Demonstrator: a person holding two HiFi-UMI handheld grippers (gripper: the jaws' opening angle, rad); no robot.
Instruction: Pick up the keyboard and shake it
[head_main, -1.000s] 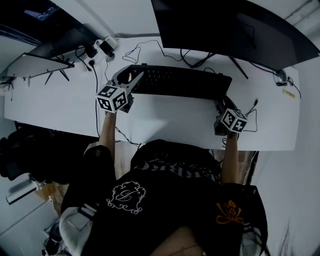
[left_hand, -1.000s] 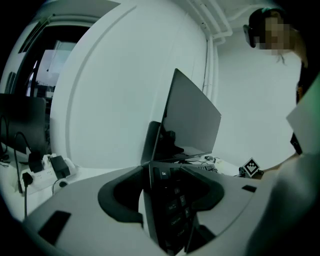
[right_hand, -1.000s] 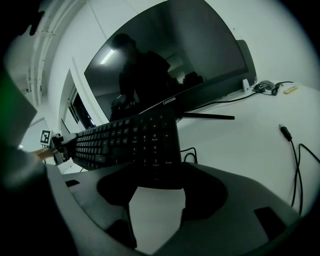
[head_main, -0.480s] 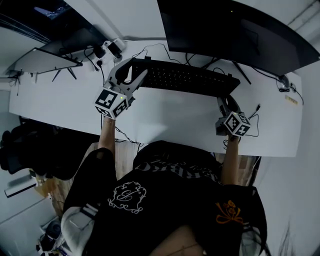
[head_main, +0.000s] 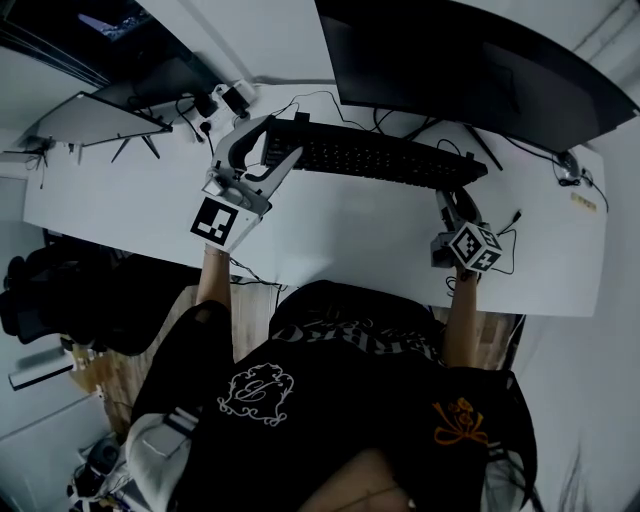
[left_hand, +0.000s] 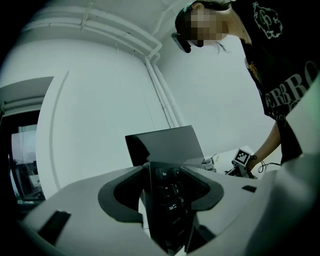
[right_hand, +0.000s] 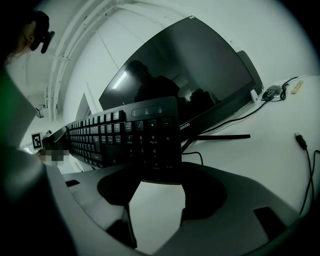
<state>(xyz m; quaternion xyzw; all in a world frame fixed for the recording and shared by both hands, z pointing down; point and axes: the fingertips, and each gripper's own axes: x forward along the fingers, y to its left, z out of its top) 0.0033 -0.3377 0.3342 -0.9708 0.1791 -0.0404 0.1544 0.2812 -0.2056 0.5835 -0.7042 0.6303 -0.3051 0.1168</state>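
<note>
Black full-size plastic keyboard (head_main: 385, 160) held up off white desk top (head_main: 340, 235), tilted, just in front of big dark monitor (head_main: 470, 50). Its Esc end is clamped btwn left gripper (head_main: 280, 142) jaws, numpad end clamped btwn right gripper (head_main: 450, 200) jaws.

Head view looks steeply down; both gripper views face each other closely along the keyboard (head_main: 390, 160).

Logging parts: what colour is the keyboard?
The keyboard is black, clearest in the right gripper view.
</note>
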